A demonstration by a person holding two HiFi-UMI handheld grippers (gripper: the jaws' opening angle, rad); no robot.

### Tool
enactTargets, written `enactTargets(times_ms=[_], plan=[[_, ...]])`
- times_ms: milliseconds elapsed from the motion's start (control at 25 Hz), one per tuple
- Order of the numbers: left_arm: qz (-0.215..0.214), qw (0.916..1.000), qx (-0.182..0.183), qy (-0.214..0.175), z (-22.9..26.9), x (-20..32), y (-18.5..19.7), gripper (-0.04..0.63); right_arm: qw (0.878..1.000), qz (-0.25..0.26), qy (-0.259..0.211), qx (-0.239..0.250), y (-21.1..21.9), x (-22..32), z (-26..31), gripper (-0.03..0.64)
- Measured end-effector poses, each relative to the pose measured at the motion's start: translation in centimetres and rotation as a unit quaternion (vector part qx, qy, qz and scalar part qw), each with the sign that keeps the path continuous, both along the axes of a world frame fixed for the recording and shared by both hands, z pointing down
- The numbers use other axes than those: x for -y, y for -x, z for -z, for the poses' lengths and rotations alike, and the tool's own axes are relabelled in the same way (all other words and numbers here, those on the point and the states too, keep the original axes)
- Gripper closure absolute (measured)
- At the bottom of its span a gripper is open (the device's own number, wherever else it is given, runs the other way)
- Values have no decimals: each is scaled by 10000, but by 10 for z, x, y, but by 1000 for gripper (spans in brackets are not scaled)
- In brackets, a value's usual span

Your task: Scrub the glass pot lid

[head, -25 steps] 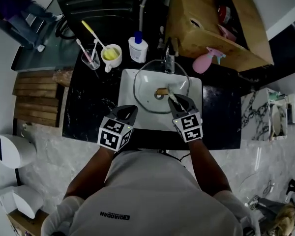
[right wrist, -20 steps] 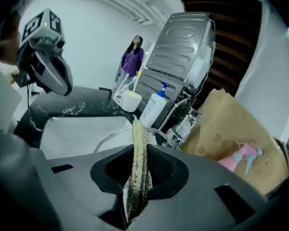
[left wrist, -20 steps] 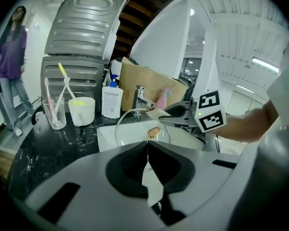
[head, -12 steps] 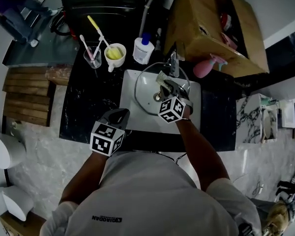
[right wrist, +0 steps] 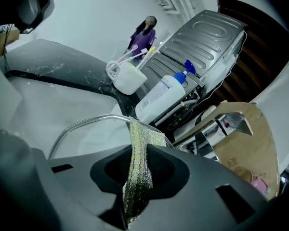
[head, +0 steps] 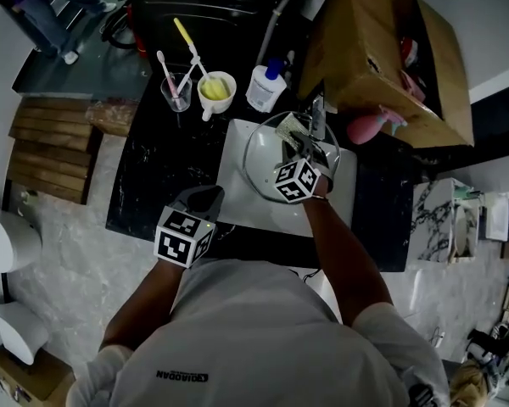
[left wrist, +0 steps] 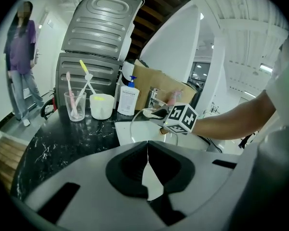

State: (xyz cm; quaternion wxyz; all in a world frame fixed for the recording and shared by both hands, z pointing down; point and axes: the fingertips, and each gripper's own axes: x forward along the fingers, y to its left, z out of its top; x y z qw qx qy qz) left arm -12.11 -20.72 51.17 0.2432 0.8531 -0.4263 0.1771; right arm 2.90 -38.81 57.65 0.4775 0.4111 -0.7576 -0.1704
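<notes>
Since the earlier frame, the right hand-held gripper point(right wrist: 136, 174) had travelled from the near side of the sink point(head: 233, 185) to the far rim of the glass pot lid point(head: 267, 155), which sat in the sink by the faucet point(head: 316, 113). Its jaws pinched a scouring pad point(right wrist: 135, 143) at that rim. The left hand-held gripper point(left wrist: 147, 150), jaws pressed together and empty, hung over the counter's point(head: 161, 168) near edge. Rim scrubbing appeared to be in hand; the next move called for sweeping the pad along the edge.

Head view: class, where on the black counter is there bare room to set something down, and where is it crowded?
Bare: counter left of the sink, below the toothbrush glass; the strip right of it, below the pink spray bottle. Crowded: behind the sink, with mug, pump bottle and tap.
</notes>
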Motion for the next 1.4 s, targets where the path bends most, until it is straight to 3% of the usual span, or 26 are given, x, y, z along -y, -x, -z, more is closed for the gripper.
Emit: enactTargets(times_ms=[480, 1400], plan=[[69, 10000, -26, -2, 1, 4, 5, 580, 9993, 216, 270, 146, 21, 3, -5, 523], [253, 9997, -28, 25, 1, -3, 14, 580, 9915, 1115, 643, -202, 70, -32, -32, 523]])
